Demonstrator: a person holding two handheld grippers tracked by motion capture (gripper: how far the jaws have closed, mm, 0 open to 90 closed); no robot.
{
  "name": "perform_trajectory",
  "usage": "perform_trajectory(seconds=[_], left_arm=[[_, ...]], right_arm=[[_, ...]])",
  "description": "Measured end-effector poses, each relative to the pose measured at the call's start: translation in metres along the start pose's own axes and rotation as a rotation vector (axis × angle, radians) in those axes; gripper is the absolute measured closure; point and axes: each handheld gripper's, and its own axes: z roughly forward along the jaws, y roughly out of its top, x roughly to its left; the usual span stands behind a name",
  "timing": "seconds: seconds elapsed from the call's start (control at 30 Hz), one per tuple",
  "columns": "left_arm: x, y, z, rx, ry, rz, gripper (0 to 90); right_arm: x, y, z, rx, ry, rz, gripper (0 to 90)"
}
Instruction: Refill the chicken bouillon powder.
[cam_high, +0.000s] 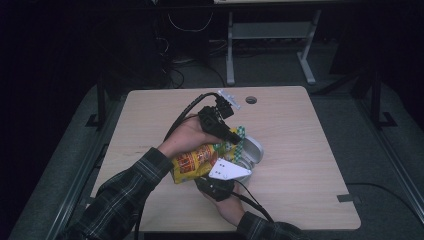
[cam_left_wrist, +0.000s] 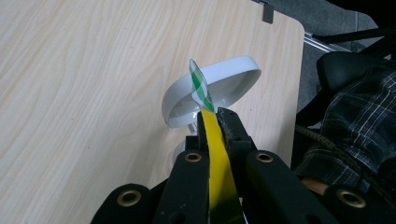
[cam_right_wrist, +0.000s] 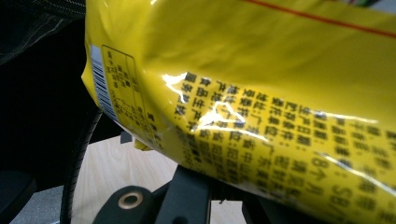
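Observation:
A yellow snack bag (cam_high: 194, 163) with black print hangs between both grippers above the wooden table (cam_high: 305, 150). My left gripper (cam_high: 235, 137) is shut on the bag's top seam, and in the left gripper view that yellow seam (cam_left_wrist: 217, 163) runs between the jaws with its green-and-white checked tip (cam_left_wrist: 200, 87) sticking out past the left gripper (cam_left_wrist: 215, 115). My right gripper (cam_high: 206, 179) is shut on the bag's lower end from below. In the right gripper view the bag (cam_right_wrist: 261, 93) covers the jaw tips of the right gripper (cam_right_wrist: 217, 193). A white bowl (cam_high: 251, 150) sits on the table just beyond the bag.
The white bowl (cam_left_wrist: 219, 86) lies right under the left jaws. A cable hole (cam_high: 251, 100) marks the table's far edge. Table legs and cables (cam_high: 270, 45) stand on the dark floor behind. The person's plaid sleeves (cam_high: 125, 195) come in from the near edge.

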Motion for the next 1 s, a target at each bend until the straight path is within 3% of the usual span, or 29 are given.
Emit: perform_trajectory(seconds=[1.0], left_arm=[[-0.0013,-0.0004,-0.0002,-0.006,0.004,0.001,89.1]], right_arm=[[0.0,0.0,0.0,0.002,0.0,-0.005,89.9]])
